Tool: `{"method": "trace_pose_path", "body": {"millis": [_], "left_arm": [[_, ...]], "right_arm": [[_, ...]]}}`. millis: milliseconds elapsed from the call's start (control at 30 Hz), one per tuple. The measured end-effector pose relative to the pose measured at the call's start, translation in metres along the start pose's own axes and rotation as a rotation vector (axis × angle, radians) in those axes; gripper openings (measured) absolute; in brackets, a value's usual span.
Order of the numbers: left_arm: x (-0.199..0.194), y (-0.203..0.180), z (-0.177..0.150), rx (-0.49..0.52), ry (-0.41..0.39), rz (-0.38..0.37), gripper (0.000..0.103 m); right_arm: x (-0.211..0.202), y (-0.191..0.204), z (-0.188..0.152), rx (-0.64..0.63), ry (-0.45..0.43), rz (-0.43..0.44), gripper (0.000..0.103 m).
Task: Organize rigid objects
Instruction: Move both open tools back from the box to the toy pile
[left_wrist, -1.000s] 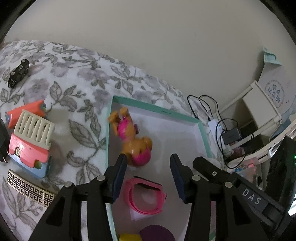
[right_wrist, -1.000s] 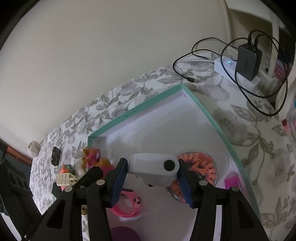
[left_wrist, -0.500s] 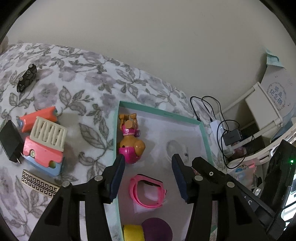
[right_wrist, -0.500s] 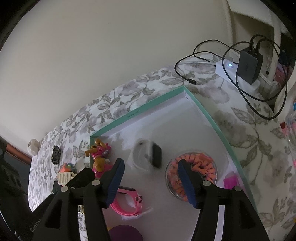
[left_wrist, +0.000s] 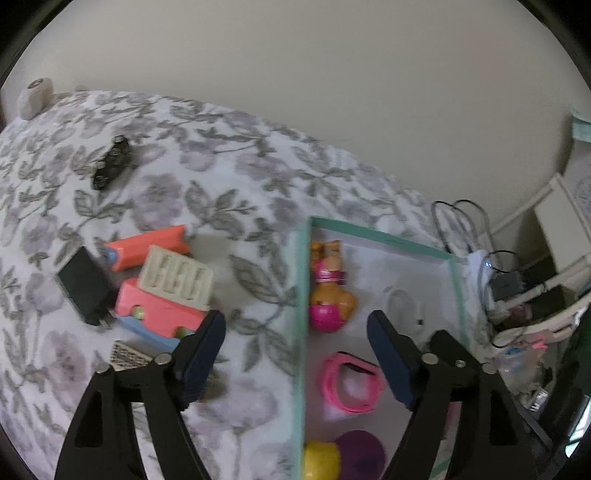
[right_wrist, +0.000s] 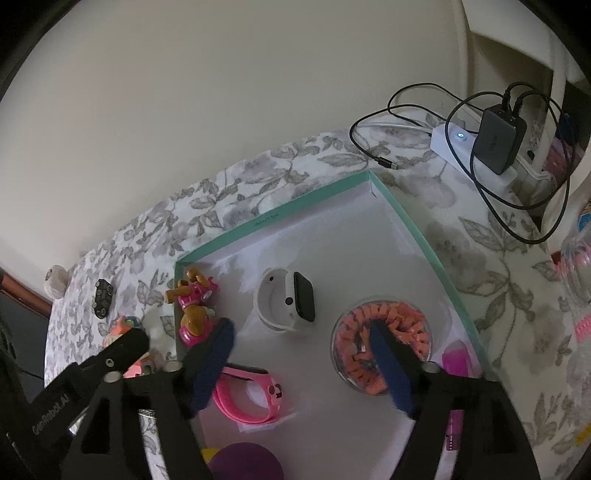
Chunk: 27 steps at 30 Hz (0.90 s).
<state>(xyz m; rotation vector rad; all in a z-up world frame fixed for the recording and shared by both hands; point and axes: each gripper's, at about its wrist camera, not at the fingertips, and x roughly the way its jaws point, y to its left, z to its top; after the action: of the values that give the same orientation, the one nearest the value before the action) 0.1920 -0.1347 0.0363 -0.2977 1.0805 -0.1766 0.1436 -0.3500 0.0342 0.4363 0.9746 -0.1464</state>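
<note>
A teal-rimmed white box (right_wrist: 266, 218) (left_wrist: 304, 295) lies on the floral cloth. In it are a white smartwatch (right_wrist: 286, 301) (left_wrist: 404, 308), an orange and pink dog figure (right_wrist: 194, 306) (left_wrist: 328, 291), a pink watch (right_wrist: 249, 398) (left_wrist: 349, 382), a round dish of orange pieces (right_wrist: 382, 341), a purple disc (right_wrist: 243, 461) and a yellow ball (left_wrist: 321, 461). My right gripper (right_wrist: 301, 363) is open and empty above the box. My left gripper (left_wrist: 295, 354) is open and empty over the box's left rim. Outside the box lie a pink and cream toy truck (left_wrist: 166, 295), an orange block (left_wrist: 147, 247) and a black adapter (left_wrist: 83, 284).
A small black piece (left_wrist: 110, 160) (right_wrist: 102, 297) lies farther out on the cloth. A patterned strip (left_wrist: 127, 356) lies by the left finger. A white power strip with a black charger (right_wrist: 495, 138) and cables sits at the right. A clear jar (right_wrist: 578, 269) stands at the right edge.
My right gripper opened and let go of the white smartwatch, which now lies in the box; the gripper drew back. My left gripper drew back and left from the dog figure.
</note>
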Motion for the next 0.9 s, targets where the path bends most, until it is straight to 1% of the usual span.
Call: {"method": "trace_pose_path", "body": {"millis": [100, 167, 200, 233, 267, 300, 433, 667, 767, 900], "left_arm": [[0.003, 0.009, 0.002, -0.015, 0.011, 0.055, 0.082], [0.004, 0.014, 0.002, -0.021, 0.018, 0.077, 0.083], [0.005, 0.015, 0.002, -0.021, 0.019, 0.088, 0.084], [0.005, 0.016, 0.003, -0.021, 0.019, 0.096, 0.093], [0.005, 0.017, 0.003, -0.021, 0.016, 0.103, 0.097], [0.005, 0.018, 0.003, -0.022, 0.012, 0.108, 0.097], [0.003, 0.023, 0.004, -0.027, 0.012, 0.110, 0.097], [0.003, 0.039, 0.009, -0.059, 0.027, 0.138, 0.097], [-0.001, 0.048, 0.013, -0.064, 0.017, 0.133, 0.097], [-0.006, 0.068, 0.020, -0.099, 0.010, 0.143, 0.097]], "right_arm": [[0.001, 0.002, -0.001, -0.011, 0.001, -0.008, 0.081], [0.001, 0.003, -0.001, -0.018, -0.001, -0.015, 0.083], [0.002, 0.004, -0.001, -0.020, -0.002, -0.019, 0.086], [0.002, 0.005, -0.001, -0.021, -0.004, -0.021, 0.094], [0.002, 0.006, -0.002, -0.023, -0.006, -0.023, 0.097], [0.002, 0.007, -0.002, -0.027, -0.007, -0.025, 0.101], [0.002, 0.010, -0.003, -0.043, -0.010, -0.035, 0.102], [0.001, 0.017, -0.004, -0.056, -0.023, -0.057, 0.103], [-0.002, 0.022, -0.003, -0.062, -0.031, -0.047, 0.103], [-0.007, 0.037, -0.004, -0.096, -0.042, -0.023, 0.103]]}}
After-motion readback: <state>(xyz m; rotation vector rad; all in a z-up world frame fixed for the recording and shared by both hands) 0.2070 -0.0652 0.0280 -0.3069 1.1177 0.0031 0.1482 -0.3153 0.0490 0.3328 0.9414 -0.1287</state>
